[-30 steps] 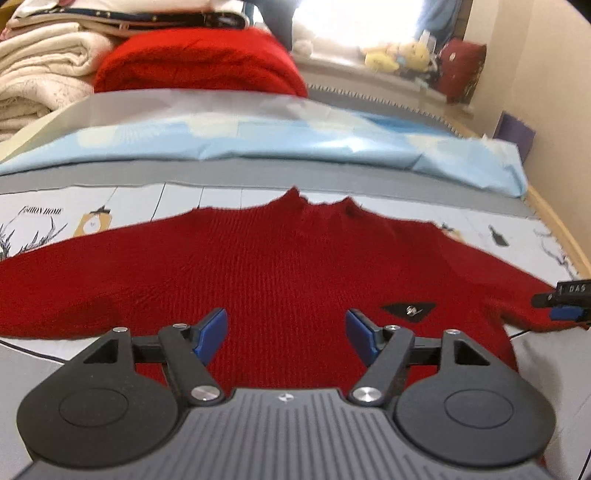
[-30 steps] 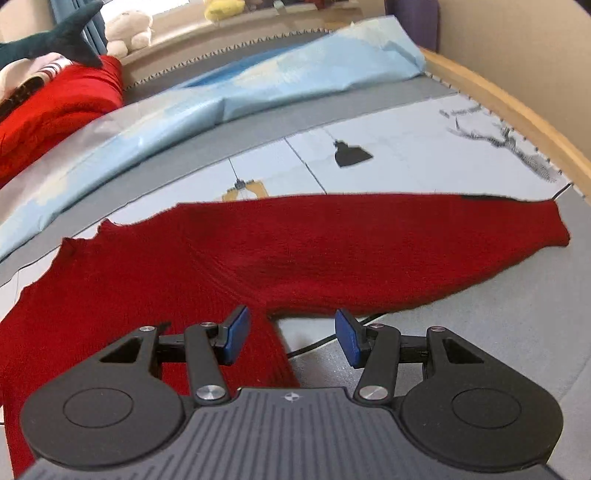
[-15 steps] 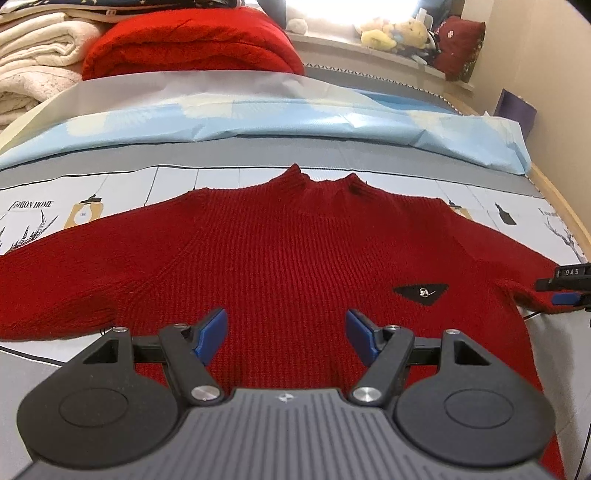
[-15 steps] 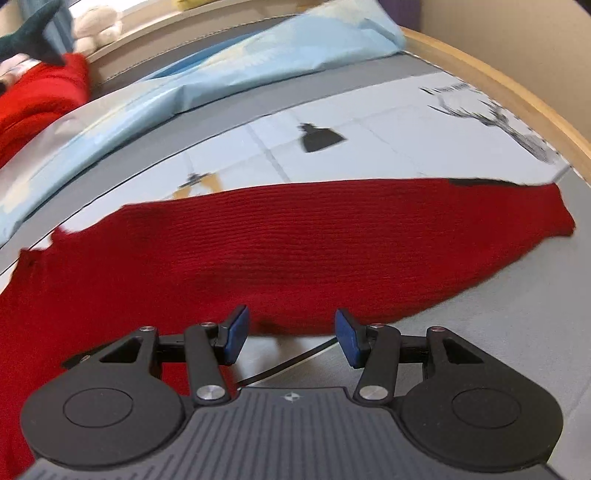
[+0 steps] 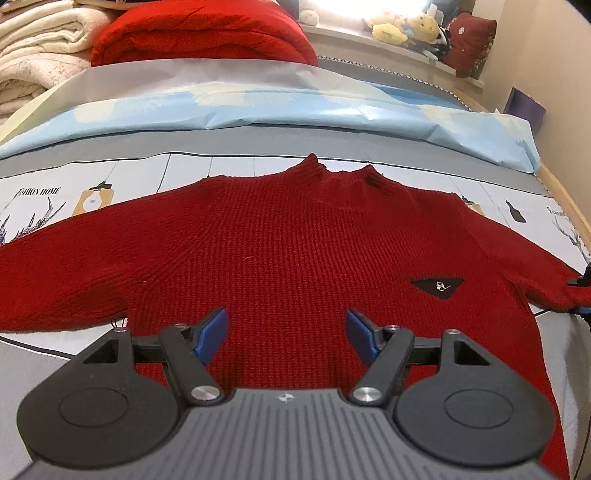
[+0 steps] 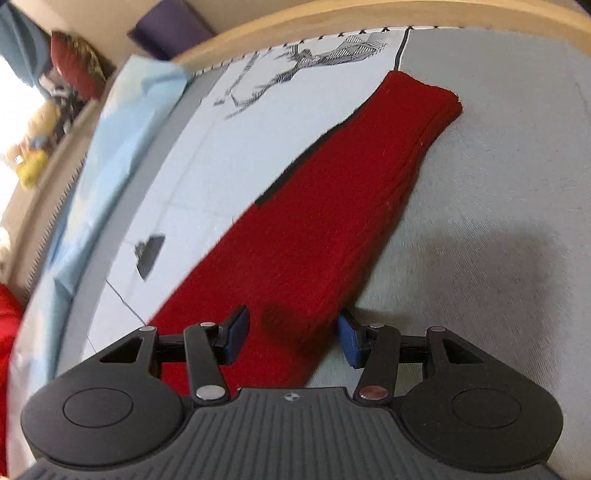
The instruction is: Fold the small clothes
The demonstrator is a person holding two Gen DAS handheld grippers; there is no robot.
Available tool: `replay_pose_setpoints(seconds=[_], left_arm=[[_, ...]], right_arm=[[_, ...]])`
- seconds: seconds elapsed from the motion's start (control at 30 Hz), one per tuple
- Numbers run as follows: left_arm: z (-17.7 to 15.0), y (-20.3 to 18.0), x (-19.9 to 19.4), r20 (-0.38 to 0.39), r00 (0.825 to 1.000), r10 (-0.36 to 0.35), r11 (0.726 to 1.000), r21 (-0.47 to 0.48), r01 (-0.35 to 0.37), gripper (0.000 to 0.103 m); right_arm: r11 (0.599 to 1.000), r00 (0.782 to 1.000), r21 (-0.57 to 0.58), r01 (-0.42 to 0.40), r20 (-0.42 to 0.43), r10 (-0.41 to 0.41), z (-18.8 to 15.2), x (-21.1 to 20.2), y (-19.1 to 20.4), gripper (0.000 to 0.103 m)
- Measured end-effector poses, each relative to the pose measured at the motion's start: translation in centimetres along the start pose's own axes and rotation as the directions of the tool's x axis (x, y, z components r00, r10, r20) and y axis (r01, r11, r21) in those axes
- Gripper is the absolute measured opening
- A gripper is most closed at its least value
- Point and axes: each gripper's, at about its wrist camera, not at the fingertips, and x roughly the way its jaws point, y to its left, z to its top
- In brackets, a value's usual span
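A small red knit sweater [image 5: 295,254] lies flat and spread out on the bed, collar away from me, with a black triangle patch [image 5: 437,286] on its chest. My left gripper [image 5: 286,332] is open and empty, hovering over the sweater's lower body. The right sleeve [image 6: 332,206] stretches out straight to its cuff [image 6: 428,92]. My right gripper [image 6: 293,334] is open and empty, its blue fingers straddling the sleeve near its middle. A tip of the right gripper shows at the left wrist view's right edge [image 5: 581,295].
The printed grey and white bedsheet [image 5: 147,173] lies under the sweater. A light blue sheet [image 5: 295,110] lies behind, then a folded red blanket [image 5: 203,33] and white blankets [image 5: 33,62]. Plush toys [image 5: 406,29] sit on the sill. A wooden bed edge [image 6: 332,26] curves on the right.
My right gripper has swung right along the sleeve toward the cuff and now straddles it. My left gripper has moved slightly forward and up over the sweater body. Both stayed open.
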Motion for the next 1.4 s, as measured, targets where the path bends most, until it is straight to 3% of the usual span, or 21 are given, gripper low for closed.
replay_pose_setpoints(seconds=[0.1, 0.17, 0.3, 0.4, 0.47, 0.53, 0.63, 0.7, 0.73, 0.8, 0.87, 0.93, 1.0, 1.13, 1.2, 1.27, 1.3, 1.33, 1.4], left_arm=[[0.0, 0.3, -0.1, 0.000, 1.000, 0.000, 1.000, -0.006, 0.000, 0.075], [0.1, 0.6, -0.2, 0.000, 1.000, 0.001, 1.000, -0.013, -0.001, 0.075], [0.2, 1.4, -0.4, -0.001, 1.000, 0.011, 1.000, -0.023, -0.011, 0.075], [0.5, 2.3, -0.9, 0.005, 1.000, 0.011, 0.999, -0.039, -0.011, 0.075], [0.7, 3.0, -1.5, 0.013, 1.000, 0.013, 0.998, -0.053, -0.012, 0.075], [1.0, 3.8, -2.0, 0.023, 1.000, 0.017, 0.998, -0.069, -0.016, 0.075], [1.3, 5.1, -2.7, 0.029, 0.999, 0.027, 0.995, -0.099, -0.024, 0.075], [1.6, 6.1, -3.1, 0.030, 0.999, 0.027, 0.993, -0.119, -0.023, 0.075], [1.7, 6.5, -3.3, 0.032, 0.999, 0.031, 0.991, -0.128, -0.027, 0.075], [1.9, 7.5, -3.7, 0.033, 0.999, 0.037, 0.988, -0.151, -0.031, 0.075], [2.2, 8.5, -3.9, 0.029, 0.999, 0.038, 0.983, -0.180, -0.032, 0.075], [2.5, 9.3, -4.1, 0.030, 0.999, 0.039, 0.978, -0.207, -0.032, 0.075], [2.7, 10.0, -4.3, 0.032, 0.999, 0.042, 0.973, -0.227, -0.034, 0.075], [2.8, 11.1, -4.0, 0.015, 0.999, 0.028, 0.961, -0.276, -0.023, 0.075], [2.8, 11.9, -3.3, -0.003, 1.000, 0.013, 0.948, -0.317, -0.013, 0.074], [2.9, 12.9, -2.5, -0.023, 1.000, -0.012, 0.928, -0.373, 0.003, 0.072], [2.9, 13.3, -2.1, -0.030, 0.999, -0.021, 0.917, -0.399, 0.007, 0.070], [2.9, 13.8, -1.8, -0.036, 0.999, -0.027, 0.903, -0.429, 0.009, 0.068], [3.0, 14.4, -1.3, -0.037, 0.998, -0.044, 0.882, -0.471, 0.022, 0.068]], right_arm=[[0.999, 0.999, 0.039, -0.020, 0.029, 0.019, 0.3, 0.2, -0.7, 0.042], [0.999, 0.998, 0.027, 0.017, 0.055, -0.018, 0.5, 0.1, -0.7, 0.014], [0.999, 0.995, 0.042, 0.029, 0.096, -0.033, 1.7, -0.3, -0.6, 0.011], [0.985, 0.969, -0.168, 0.031, 0.246, 0.011, 0.9, -3.3, 4.3, 0.011], [0.942, 0.944, -0.334, 0.010, 0.315, 0.102, -1.1, -5.7, 8.6, 0.011], [0.869, 0.915, -0.493, -0.029, 0.338, 0.222, -4.3, -8.1, 12.8, 0.011], [0.658, 0.857, -0.735, -0.165, 0.223, 0.464, -11.8, -11.4, 18.9, 0.011], [0.467, 0.820, -0.839, -0.279, 0.044, 0.570, -18.2, -12.8, 21.6, 0.011], [0.397, 0.811, -0.849, -0.349, -0.061, 0.582, -21.0, -13.0, 22.4, 0.011], [0.267, 0.802, -0.835, -0.482, -0.297, 0.518, -27.0, -12.2, 23.1, 0.012], [0.161, 0.799, -0.816, -0.555, -0.470, 0.375, -31.9, -10.7, 23.0, 0.013], [0.116, 0.802, -0.809, -0.576, -0.533, 0.269, -34.9, -9.8, 22.4, 0.013], [0.129, 0.806, -0.802, -0.583, -0.552, 0.213, -35.7, -9.5, 22.2, 0.016], [0.294, 0.811, -0.756, -0.585, -0.548, 0.206, -33.3, -9.1, 22.4, 0.028], [0.425, 0.815, -0.702, -0.572, -0.544, 0.198, -31.2, -8.1, 22.1, 0.035], [0.597, 0.825, -0.612, -0.518, -0.543, 0.159, -29.3, -6.9, 21.1, 0.039], [0.654, 0.816, -0.562, -0.507, -0.557, 0.154, -29.0, -6.5, 20.8, 0.039], [0.689, 0.788, -0.503, -0.522, -0.594, 0.162, -28.6, -6.3, 20.3, 0.039], [0.668, 0.737, -0.476, -0.572, -0.655, 0.165, -29.0, -6.6, 20.3, 0.039]])
